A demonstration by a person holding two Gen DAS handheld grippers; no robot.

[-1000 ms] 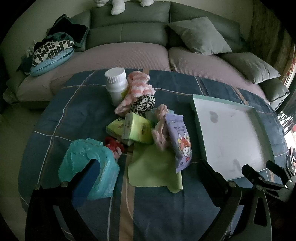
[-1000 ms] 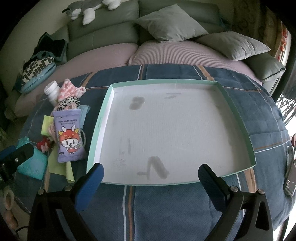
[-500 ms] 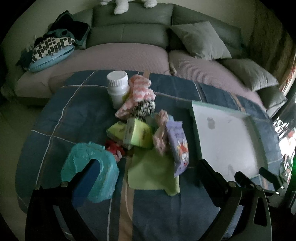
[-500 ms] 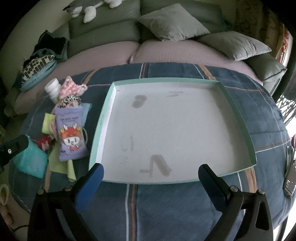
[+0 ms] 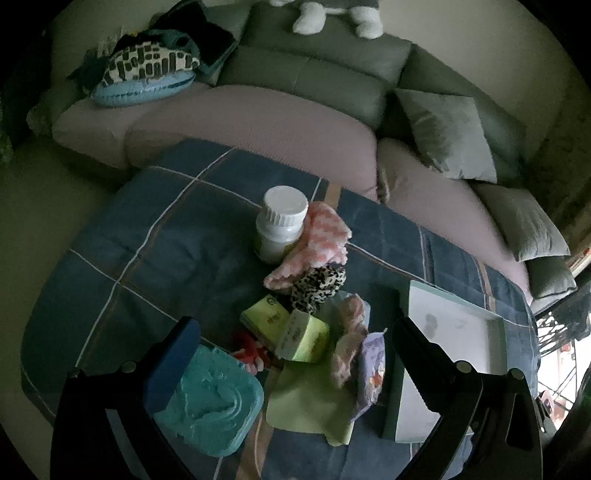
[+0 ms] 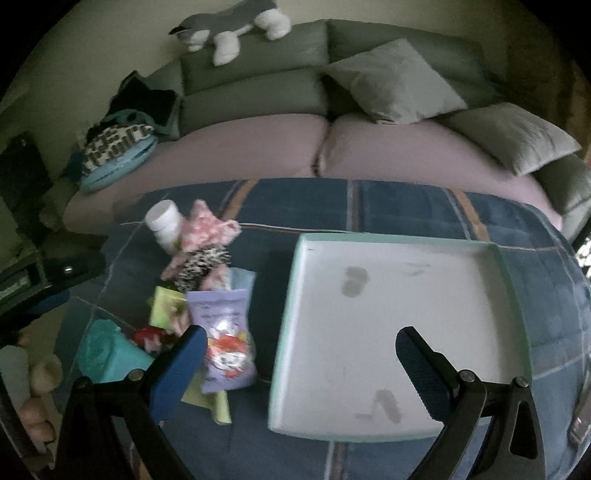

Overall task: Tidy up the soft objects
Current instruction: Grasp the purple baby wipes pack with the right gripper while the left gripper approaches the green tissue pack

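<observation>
A pile of soft things lies on the blue plaid cloth (image 5: 155, 266): a teal wipes pack (image 5: 210, 398), two green tissue packs (image 5: 264, 319), a green cloth (image 5: 310, 402), a purple wipes pouch (image 5: 371, 373), a pink knit cloth (image 5: 321, 236) and a leopard scrunchie (image 5: 317, 284). My left gripper (image 5: 295, 326) hangs open above the pile's near side, holding nothing. The white tray (image 6: 399, 238) with a mint rim lies to the right of the pile and has nothing in it. My right gripper (image 6: 299, 334) is open over the tray's left edge, beside the purple pouch (image 6: 225, 332).
A white bottle (image 5: 280, 229) stands at the pile's far side. Behind the table runs a sofa (image 6: 258, 92) with grey cushions (image 6: 395, 81), a plush dog (image 6: 229, 26) and a patterned bag (image 5: 147, 70). A hand (image 6: 33, 406) shows at the lower left.
The left gripper's view has tilted up toward the sofa, so the pile sits lower in frame. The right gripper has shifted left, from the tray's middle to its left edge. Both stay open.
</observation>
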